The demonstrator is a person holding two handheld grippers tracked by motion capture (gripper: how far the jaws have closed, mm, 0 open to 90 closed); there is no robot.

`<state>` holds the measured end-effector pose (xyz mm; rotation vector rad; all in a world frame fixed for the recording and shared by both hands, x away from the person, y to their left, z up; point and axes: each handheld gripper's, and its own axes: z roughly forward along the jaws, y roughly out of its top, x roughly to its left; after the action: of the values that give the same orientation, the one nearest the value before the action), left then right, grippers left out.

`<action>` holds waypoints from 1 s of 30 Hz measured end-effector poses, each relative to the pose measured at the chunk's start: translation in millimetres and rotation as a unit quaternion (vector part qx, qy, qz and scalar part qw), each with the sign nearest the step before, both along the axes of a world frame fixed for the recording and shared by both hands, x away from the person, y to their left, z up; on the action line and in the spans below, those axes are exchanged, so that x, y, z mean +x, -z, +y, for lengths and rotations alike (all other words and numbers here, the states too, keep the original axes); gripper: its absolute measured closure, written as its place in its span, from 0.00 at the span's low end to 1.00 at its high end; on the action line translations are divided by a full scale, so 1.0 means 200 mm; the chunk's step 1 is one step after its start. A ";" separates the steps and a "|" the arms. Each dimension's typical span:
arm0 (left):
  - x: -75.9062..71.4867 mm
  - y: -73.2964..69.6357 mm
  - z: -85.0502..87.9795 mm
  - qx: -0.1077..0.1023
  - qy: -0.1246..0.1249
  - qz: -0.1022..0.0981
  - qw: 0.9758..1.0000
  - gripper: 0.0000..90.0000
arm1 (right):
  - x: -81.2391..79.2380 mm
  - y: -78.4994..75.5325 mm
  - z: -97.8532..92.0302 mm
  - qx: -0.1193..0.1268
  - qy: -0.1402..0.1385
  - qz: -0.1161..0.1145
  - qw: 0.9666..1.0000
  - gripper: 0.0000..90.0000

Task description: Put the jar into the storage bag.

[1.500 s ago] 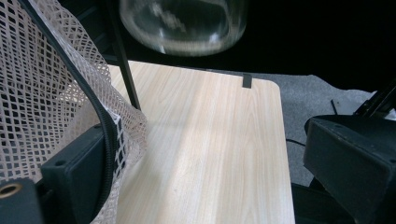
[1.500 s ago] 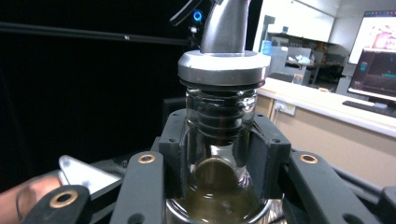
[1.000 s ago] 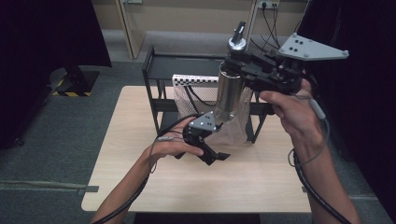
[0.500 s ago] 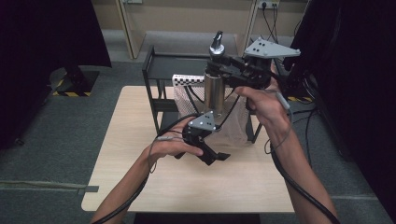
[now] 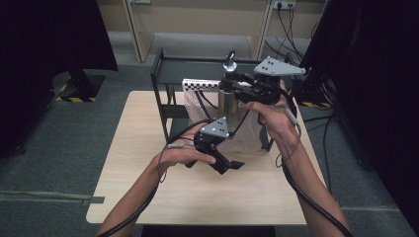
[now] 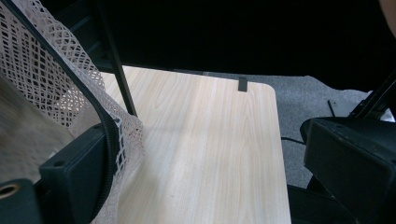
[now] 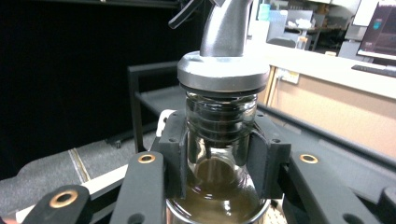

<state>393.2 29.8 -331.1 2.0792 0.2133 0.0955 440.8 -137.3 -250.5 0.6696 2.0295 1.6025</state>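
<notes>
Since a second ago my right claw (image 5: 236, 85) has carried the bottle (image 5: 228, 101) leftward and lower, from high at the right of the rack to a spot over the mesh bag; my left claw (image 5: 225, 159) has stayed where it was, low on the surface (image 5: 148, 168).

I count two claws, one bottle, one mesh bag and one black rack. In the right gripper view the right claw (image 7: 219, 154) is clamped on the glass neck of the bottle (image 7: 219, 140), just under the metal cap (image 7: 223, 72) and its spout. Brown liquid sits inside the glass below the jaws. The bottle hangs upright in the high view, its steel body just beyond and above the left claw.

The mesh bag (image 5: 197, 101) hangs from the black rack (image 5: 165, 86), on the far side of the left claw. In the left gripper view the mesh bag (image 6: 56, 93) lies against the jaw on that view's left, with a black cord along its edge touching the jaw. I cannot tell what is in the bag, nor whether that jaw pinches the mesh. The left claw's jaws stand apart, bare surface (image 6: 205, 149) between them.
</notes>
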 end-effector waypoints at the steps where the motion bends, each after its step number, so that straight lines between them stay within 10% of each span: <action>1: 0.00 0.00 0.00 -0.003 0.000 0.003 1.000 0.05 | 0.00 0.00 0.00 0.000 0.000 0.000 1.000 0.70; 15: 0.00 0.00 0.01 -0.003 0.000 0.002 1.000 0.05 | 0.07 0.25 0.04 -0.031 0.004 0.057 0.998 0.70; 30: 0.01 0.01 -0.01 0.008 -0.006 0.000 1.000 0.05 | 0.11 0.30 0.06 -0.091 0.027 0.093 0.991 0.67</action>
<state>394.4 27.6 -332.7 2.0943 0.2245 0.1050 463.3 -126.0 -310.0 0.8234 2.2375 1.3481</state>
